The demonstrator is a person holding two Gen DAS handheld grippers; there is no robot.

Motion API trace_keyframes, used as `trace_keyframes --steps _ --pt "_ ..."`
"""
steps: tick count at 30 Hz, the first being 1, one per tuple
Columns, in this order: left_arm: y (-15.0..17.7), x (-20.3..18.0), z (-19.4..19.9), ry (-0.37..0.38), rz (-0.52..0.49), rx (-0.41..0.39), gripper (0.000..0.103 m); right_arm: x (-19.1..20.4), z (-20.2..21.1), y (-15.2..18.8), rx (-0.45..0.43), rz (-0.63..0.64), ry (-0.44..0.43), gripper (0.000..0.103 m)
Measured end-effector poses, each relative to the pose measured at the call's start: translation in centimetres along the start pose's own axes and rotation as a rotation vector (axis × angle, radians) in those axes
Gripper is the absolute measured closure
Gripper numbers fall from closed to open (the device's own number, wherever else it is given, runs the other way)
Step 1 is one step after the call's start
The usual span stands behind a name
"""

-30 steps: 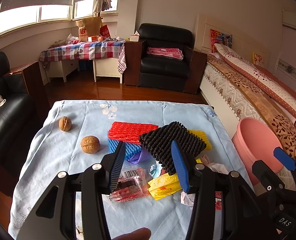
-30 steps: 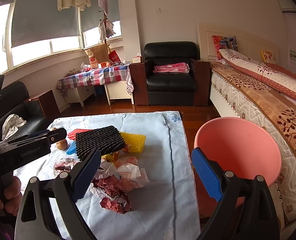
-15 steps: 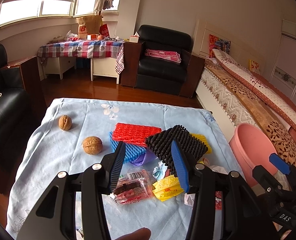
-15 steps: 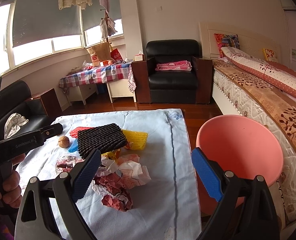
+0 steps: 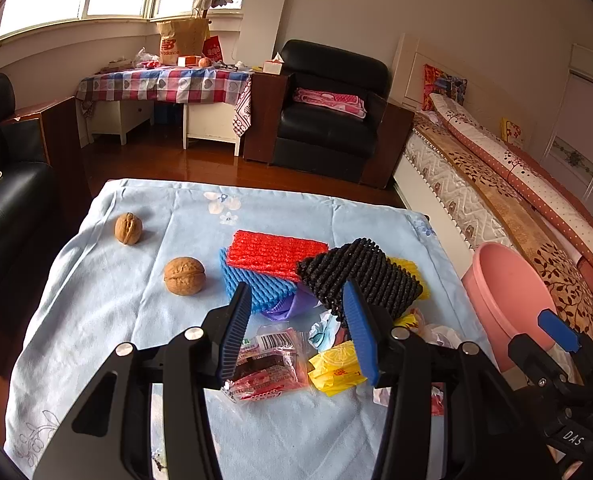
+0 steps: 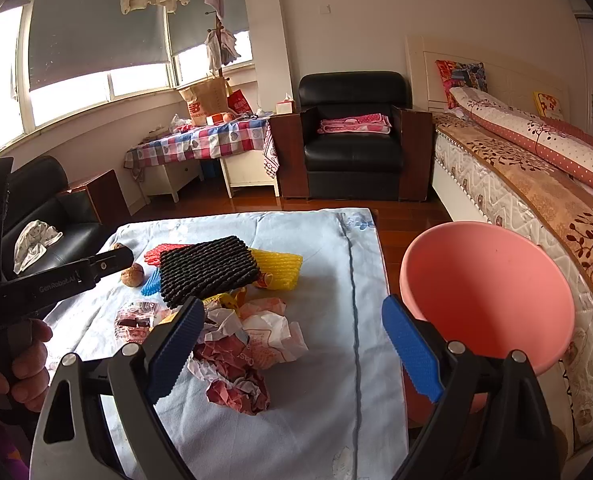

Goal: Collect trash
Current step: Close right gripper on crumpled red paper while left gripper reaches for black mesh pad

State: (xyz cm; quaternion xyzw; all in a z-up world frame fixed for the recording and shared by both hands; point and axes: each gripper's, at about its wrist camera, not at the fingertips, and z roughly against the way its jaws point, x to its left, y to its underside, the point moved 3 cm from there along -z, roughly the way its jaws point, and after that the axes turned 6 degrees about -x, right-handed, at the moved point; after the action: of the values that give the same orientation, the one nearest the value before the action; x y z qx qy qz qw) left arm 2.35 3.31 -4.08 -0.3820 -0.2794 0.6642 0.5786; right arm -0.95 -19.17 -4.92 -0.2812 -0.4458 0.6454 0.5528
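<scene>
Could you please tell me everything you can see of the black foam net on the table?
The black foam net is a flat, roughly rectangular pad of ribbed, woven-looking mesh, matt black and apparently soft foam. It lies slightly tilted on top of the pile, overlapping the red foam net and the yellow foam net, with the blue foam net just beside and below it. Wrappers and crumpled paper lie at its near edge. Neither gripper touches it; from the left wrist view it sits beyond the left gripper.

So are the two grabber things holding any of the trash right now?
No. The left gripper and the right gripper are both open with nothing between their fingers. The wrappers lie on the table.
</scene>
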Motion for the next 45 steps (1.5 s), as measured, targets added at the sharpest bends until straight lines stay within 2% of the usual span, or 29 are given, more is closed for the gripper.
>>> trace_keyframes --steps 11,25,31,34,37,39,45 --pt "0.1 -0.7 0.0 -0.004 -0.031 -0.004 0.055 0.4 -0.1 0.1 0.019 0.014 -0.032 0.014" --pt "0.3 -0.7 -0.3 -0.001 -0.031 0.005 0.055 1.7 -1.8 1.7 0.133 0.028 -0.127 0.018" --pt "0.6 -0.4 -0.5 0.033 -0.03 0.022 0.055 2.0 -3.2 2.6 0.194 0.022 -0.154 0.029" --pt "1.0 -0.3 -0.8 0.045 -0.031 0.035 0.055 2.2 -4.0 2.9 0.223 0.027 -0.153 0.038" --pt "1.2 -0.2 -1.1 0.064 -0.021 0.054 0.055 2.4 -4.7 3.2 0.253 0.024 -0.167 0.053" --pt "1.3 -0.1 -1.2 0.075 -0.012 0.064 0.055 2.5 -5.1 3.4 0.271 0.015 -0.195 0.07" --pt "1.4 -0.3 -1.5 0.126 0.005 0.084 0.055 2.2 -4.9 3.4 0.267 -0.013 -0.223 0.076"
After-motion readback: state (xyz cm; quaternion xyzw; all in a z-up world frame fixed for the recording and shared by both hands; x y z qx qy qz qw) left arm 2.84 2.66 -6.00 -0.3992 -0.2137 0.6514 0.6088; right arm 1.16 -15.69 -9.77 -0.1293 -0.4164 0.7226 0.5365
